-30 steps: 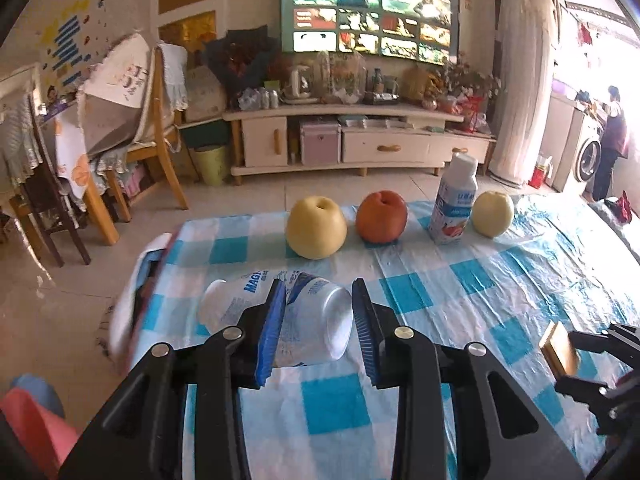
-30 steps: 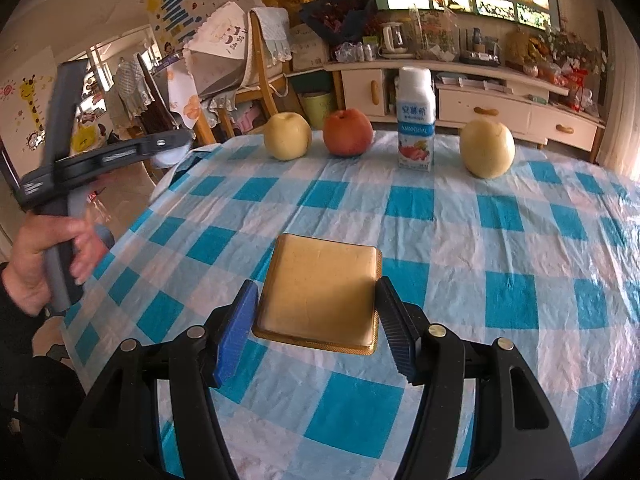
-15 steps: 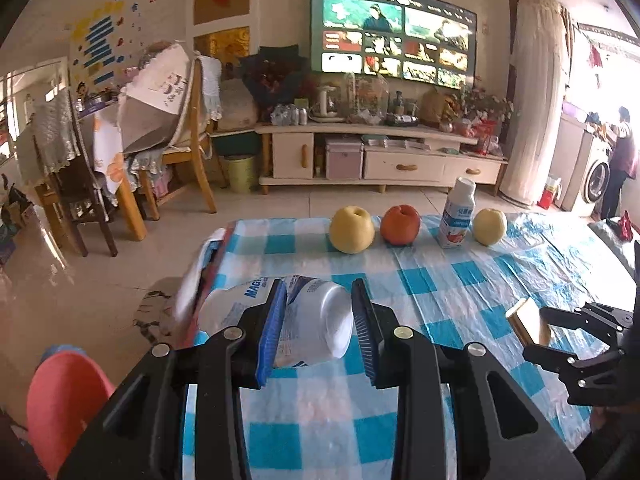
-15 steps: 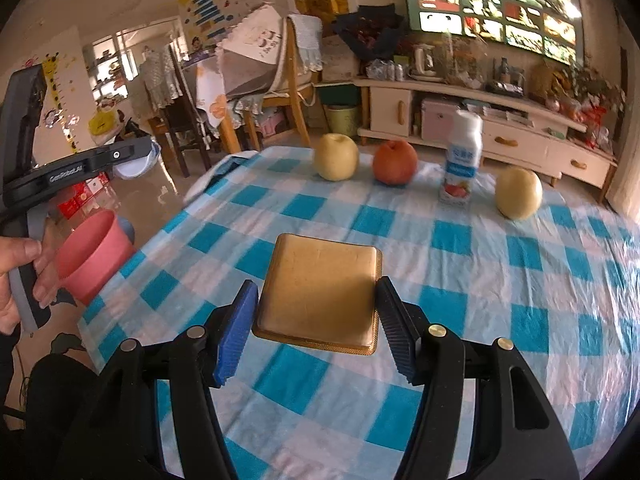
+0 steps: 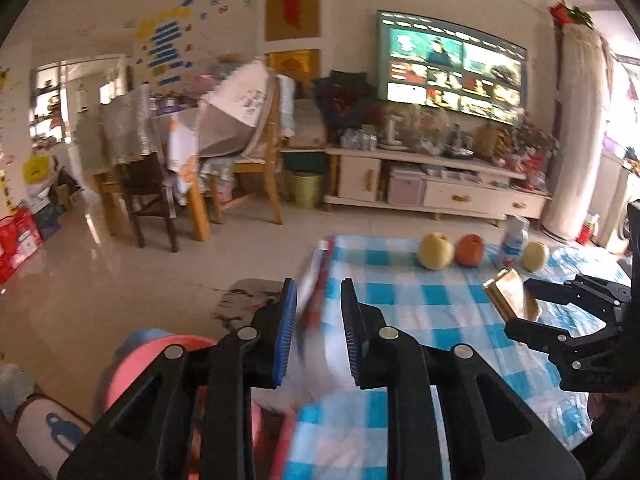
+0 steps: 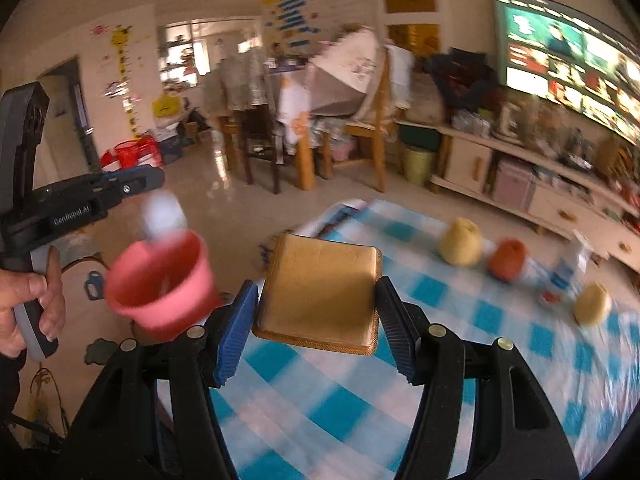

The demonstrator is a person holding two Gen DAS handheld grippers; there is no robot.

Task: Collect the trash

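My left gripper point(image 5: 319, 292) hangs past the table's left edge, above a pink bin point(image 5: 160, 356) on the floor. Its jaws are closing and grip nothing. A blurred white bottle point(image 5: 320, 372) shows below them. In the right wrist view that bottle point(image 6: 162, 212) is loose in the air just under the left gripper point(image 6: 132, 184) and over the bin's point(image 6: 160, 280) mouth. My right gripper point(image 6: 316, 290) is shut on a flat golden square packet point(image 6: 320, 272), held over the table's left corner. The left wrist view shows the same gripper point(image 5: 520, 308) and packet point(image 5: 508, 292) at the right.
The table wears a blue-and-white checked cloth point(image 5: 420, 304). Along its far edge stand a yellow fruit point(image 5: 435, 251), a red apple point(image 5: 471, 250), a small milk bottle point(image 5: 514, 240) and another yellow fruit point(image 5: 535, 256). Chairs point(image 5: 240, 168) and a TV cabinet point(image 5: 420, 188) stand beyond bare floor. A hand point(image 6: 28, 300) holds the left gripper's handle.
Both grippers have swung left and up, from over the table to its left edge by the pink bin. The left gripper has let go of the white bottle. The right still holds the golden packet.
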